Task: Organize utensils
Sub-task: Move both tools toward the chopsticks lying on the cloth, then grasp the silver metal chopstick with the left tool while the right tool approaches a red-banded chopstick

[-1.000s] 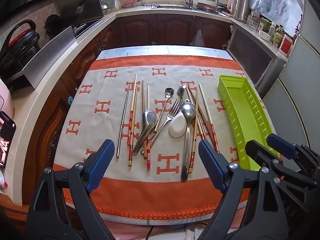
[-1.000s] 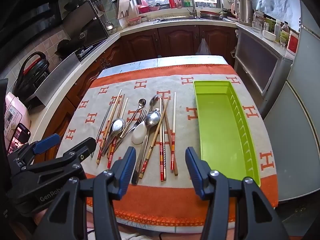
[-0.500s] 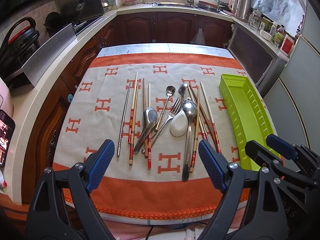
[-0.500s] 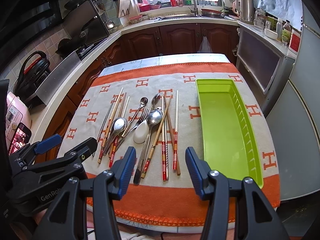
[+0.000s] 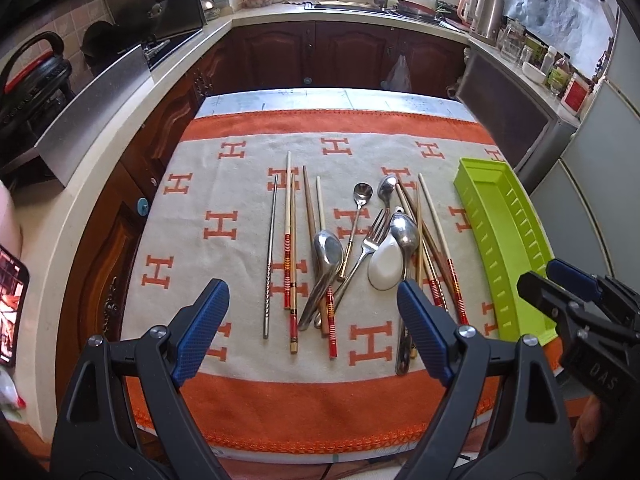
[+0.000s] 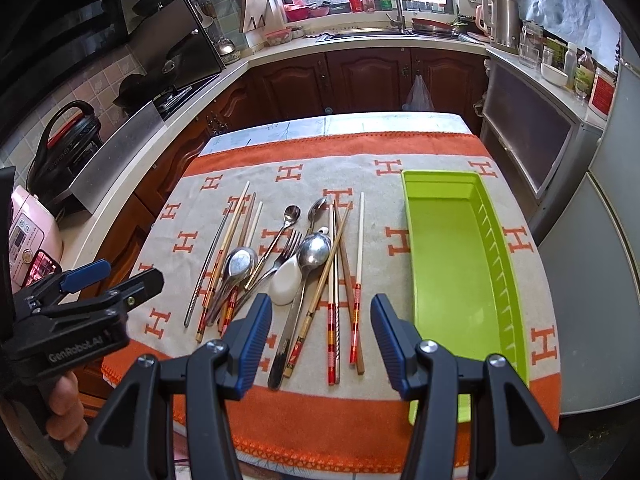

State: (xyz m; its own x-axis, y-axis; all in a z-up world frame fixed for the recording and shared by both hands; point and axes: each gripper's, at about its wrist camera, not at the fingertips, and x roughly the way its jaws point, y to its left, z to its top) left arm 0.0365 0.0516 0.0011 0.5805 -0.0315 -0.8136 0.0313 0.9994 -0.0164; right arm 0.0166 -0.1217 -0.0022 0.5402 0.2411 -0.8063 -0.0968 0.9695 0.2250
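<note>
Both grippers — left gripper (image 5: 308, 320), right gripper (image 6: 320, 340) — gape empty; the chopsticks (image 6: 355, 280) by the table's near edge look light, stiff, slippery — pinch mid-shaft.

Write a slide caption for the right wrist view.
Open right gripper hovers over mixed chopsticks, spoons and a steel fork on an orange-patterned cloth, beside an empty lime-green plastic tray.

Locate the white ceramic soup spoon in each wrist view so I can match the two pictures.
Left wrist: white ceramic soup spoon lies right of centre, beside the steel fork.
Right wrist: spoon sits centre-left, just above the left blue pad.
Shared landmark: long green plastic tray, right of the pile.
</note>
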